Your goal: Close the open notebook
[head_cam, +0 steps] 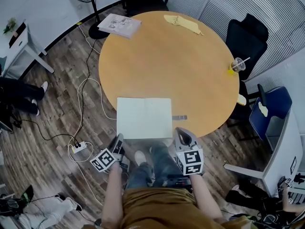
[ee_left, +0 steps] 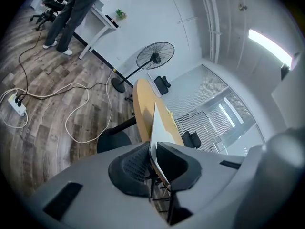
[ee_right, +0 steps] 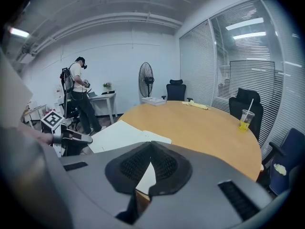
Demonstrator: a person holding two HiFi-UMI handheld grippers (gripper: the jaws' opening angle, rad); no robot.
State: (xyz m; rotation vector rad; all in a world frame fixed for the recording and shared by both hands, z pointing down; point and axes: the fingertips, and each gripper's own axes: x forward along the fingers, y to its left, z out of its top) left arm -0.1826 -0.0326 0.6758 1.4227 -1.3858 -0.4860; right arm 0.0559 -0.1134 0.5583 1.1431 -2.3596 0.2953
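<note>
The open notebook (head_cam: 144,117) lies with its white pages up at the near edge of the round wooden table (head_cam: 167,66). My left gripper (head_cam: 118,140) is at the notebook's near left corner. In the left gripper view its jaws (ee_left: 153,149) are shut on a thin white leaf of the notebook (ee_left: 157,128), which runs edge-on between the pads. My right gripper (head_cam: 181,133) hovers just off the near right corner. In the right gripper view its pads (ee_right: 150,147) meet at the tips with nothing between them, and the notebook (ee_right: 121,135) shows beyond.
A cup of yellow drink (head_cam: 237,65) stands at the table's right edge, with a yellow cloth (head_cam: 183,23) and a booklet (head_cam: 119,25) at the far side. A small grey bar (head_cam: 179,118) lies right of the notebook. Office chairs ring the table. Cables and a power strip (head_cam: 78,147) are on the floor at left.
</note>
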